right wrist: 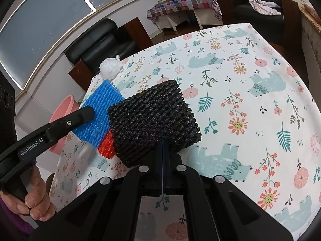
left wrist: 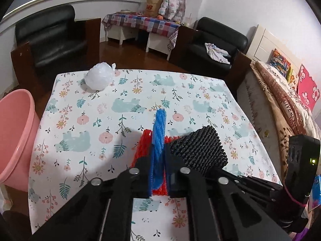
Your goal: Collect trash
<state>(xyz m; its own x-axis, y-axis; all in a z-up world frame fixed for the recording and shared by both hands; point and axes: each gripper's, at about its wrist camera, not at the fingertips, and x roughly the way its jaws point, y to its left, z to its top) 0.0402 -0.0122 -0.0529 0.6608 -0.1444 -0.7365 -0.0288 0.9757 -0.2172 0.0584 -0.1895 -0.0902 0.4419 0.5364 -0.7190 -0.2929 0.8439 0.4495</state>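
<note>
My left gripper [left wrist: 158, 160] is shut on a blue foam net [left wrist: 158, 132] and a red foam net [left wrist: 143, 144], held upright together above the table. Both show in the right wrist view, blue [right wrist: 100, 108] and red [right wrist: 106, 143], with the left gripper [right wrist: 88, 112] clamped on them. My right gripper [right wrist: 163, 150] is shut on a black foam net [right wrist: 152, 118], which also shows in the left wrist view [left wrist: 200, 148] just right of the other nets. A crumpled white plastic bag [left wrist: 99, 76] lies at the table's far left corner, also seen in the right wrist view [right wrist: 110, 68].
A pink basin [left wrist: 16, 138] stands on the floor left of the table [left wrist: 200, 100], also seen in the right wrist view [right wrist: 64, 110]. Black armchairs [left wrist: 52, 38] stand beyond the table. A bed [left wrist: 280, 100] runs along the right side.
</note>
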